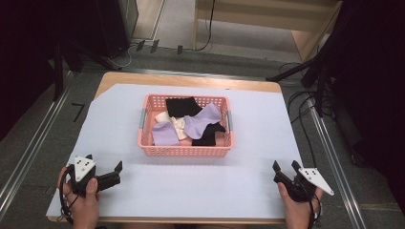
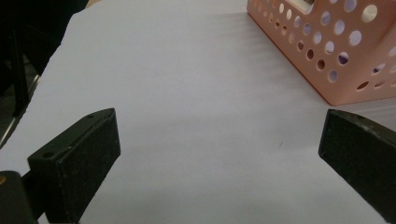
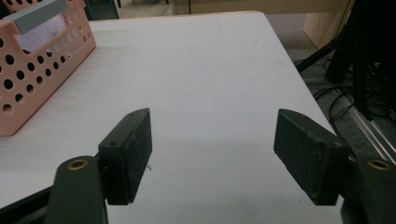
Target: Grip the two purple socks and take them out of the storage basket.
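Observation:
A pink perforated basket point(image 1: 184, 151) stands mid-table on a white sheet. It holds black socks point(image 1: 181, 106), purple socks point(image 1: 203, 121) and a cream sock point(image 1: 174, 123), all jumbled together. At the near left corner a hand holds my left gripper point(image 1: 104, 162) open over the sheet with nothing between its jaws. In the left gripper view, the left gripper point(image 2: 219, 140) points past the basket's corner point(image 2: 336, 51). My right gripper point(image 1: 285, 165) rests open and holds nothing at the near right. In the right gripper view, the right gripper point(image 3: 212, 140) has the basket point(image 3: 37, 70) to its left.
The white sheet point(image 1: 191, 191) covers most of a wooden table point(image 1: 191, 78). Bare sheet lies in front of and beside the basket. Cables point(image 1: 305, 119) and dark stands line the floor at right and left, and a wooden unit point(image 1: 267, 19) stands behind.

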A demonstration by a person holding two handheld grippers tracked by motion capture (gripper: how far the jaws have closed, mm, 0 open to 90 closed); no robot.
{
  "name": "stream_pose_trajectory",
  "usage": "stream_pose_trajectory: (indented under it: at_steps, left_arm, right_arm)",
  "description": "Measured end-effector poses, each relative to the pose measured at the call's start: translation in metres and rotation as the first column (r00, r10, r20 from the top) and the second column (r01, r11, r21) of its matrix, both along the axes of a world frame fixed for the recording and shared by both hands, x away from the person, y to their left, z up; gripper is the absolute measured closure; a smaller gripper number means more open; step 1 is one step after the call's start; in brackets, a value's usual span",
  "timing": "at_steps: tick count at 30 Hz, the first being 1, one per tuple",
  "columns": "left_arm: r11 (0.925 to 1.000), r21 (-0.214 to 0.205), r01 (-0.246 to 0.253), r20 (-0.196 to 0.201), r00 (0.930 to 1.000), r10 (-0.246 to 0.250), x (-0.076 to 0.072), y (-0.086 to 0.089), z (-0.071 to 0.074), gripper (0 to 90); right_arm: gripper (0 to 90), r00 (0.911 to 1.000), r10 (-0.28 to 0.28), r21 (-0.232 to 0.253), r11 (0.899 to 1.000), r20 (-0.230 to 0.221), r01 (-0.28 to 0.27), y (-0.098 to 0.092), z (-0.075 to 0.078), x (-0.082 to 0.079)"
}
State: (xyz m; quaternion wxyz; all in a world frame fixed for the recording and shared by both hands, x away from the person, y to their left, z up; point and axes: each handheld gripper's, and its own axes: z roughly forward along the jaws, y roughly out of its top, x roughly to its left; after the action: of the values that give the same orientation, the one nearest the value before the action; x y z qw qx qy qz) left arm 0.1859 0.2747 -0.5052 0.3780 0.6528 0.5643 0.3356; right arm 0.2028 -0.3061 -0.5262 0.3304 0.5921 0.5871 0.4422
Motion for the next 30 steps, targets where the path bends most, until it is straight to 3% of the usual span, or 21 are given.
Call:
stream_pose_trajectory:
  at_steps: [5,9,13,16,25,30]
  left_arm:
    - [1.0000,0.003,0.002,0.008,1.0000,-0.002,-0.001,0.000,0.000,0.0]
    - [1.0000,0.001,0.002,0.007,1.0000,-0.002,-0.001,0.000,0.000,0.2]
    - [1.0000,0.004,-0.004,0.010,0.9999,0.004,-0.001,0.000,0.000,0.1]
    - [0.9999,0.006,-0.008,0.010,0.9999,0.008,-0.001,0.000,0.000,0.2]
    - [0.9999,-0.005,-0.009,0.012,0.9999,0.009,-0.001,0.001,0.000,0.2]
    - [1.0000,-0.006,-0.007,0.014,0.9999,0.007,-0.001,0.000,0.000,0.2]
  right_arm:
    - [34.8,1.0000,-0.007,0.014,1.000,0.002,0.007,-0.001,0.001,0.000]
    - [37.6,0.9999,-0.013,-0.004,1.000,0.010,0.013,0.000,0.004,-0.002]
    - [38.0,0.9997,-0.006,0.048,0.999,0.022,0.005,0.005,0.016,-0.002]
    - [38.9,0.9995,0.011,0.058,0.998,0.028,-0.013,0.013,0.025,-0.001]
    - [39.8,0.9975,0.059,0.037,0.997,0.039,-0.060,0.032,0.042,0.004]
    - [40.2,0.9955,0.086,0.028,0.996,0.041,-0.087,0.048,0.050,0.014]
